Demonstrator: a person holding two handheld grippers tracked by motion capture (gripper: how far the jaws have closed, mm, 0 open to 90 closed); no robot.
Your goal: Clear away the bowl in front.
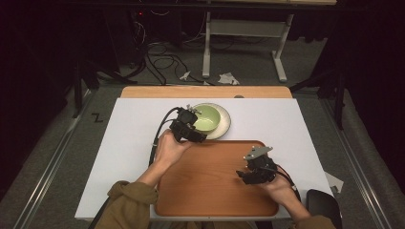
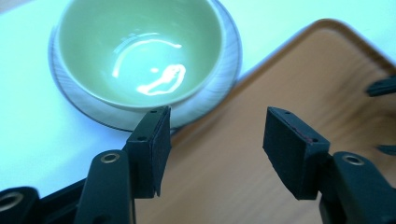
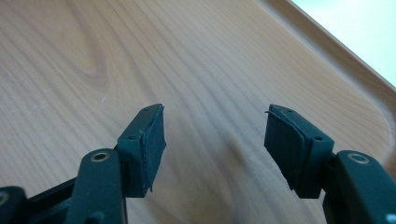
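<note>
I count one green bowl (image 1: 207, 118), one grey-rimmed plate (image 1: 226, 125) under it, one wooden tray (image 1: 210, 191), one white sheet (image 1: 129, 143) over the table, and two grippers, one in each of my hands.

My left gripper (image 1: 195, 125) hangs just short of the bowl, its jaws standing wide apart with nothing between them. In the left gripper view (image 2: 212, 140) the bowl (image 2: 140, 51) lies ahead of my left-hand pad and a little beyond it, sitting inside the plate (image 2: 224, 79), and the plate's near rim runs just past that pad's tip. The pads touch neither bowl nor plate. The tray's rounded corner (image 2: 322, 32) lies ahead of my right-hand pad, and the tray's wood spreads under the gap between the pads.

My right gripper (image 1: 244, 172) hovers over the tray, well apart from the bowl, with my hand (image 1: 279, 188) behind it. Its jaws are spread wide too, gripping nothing; the right gripper view (image 3: 212, 140) shows bare wood grain (image 3: 93, 56) beneath and ahead of the pads.

The high view gives me what neither gripper view does: both hands at once, my left hand (image 1: 168, 148) at the tray's far edge, the plate touching that edge, and the floor with its cables beyond the table. The left gripper view alone shows the gloss and bright reflections inside the bowl and the dark line round the plate's rim. The right gripper view alone shows the tray's raised rim (image 3: 345, 65) close up, with white beyond it.
</note>
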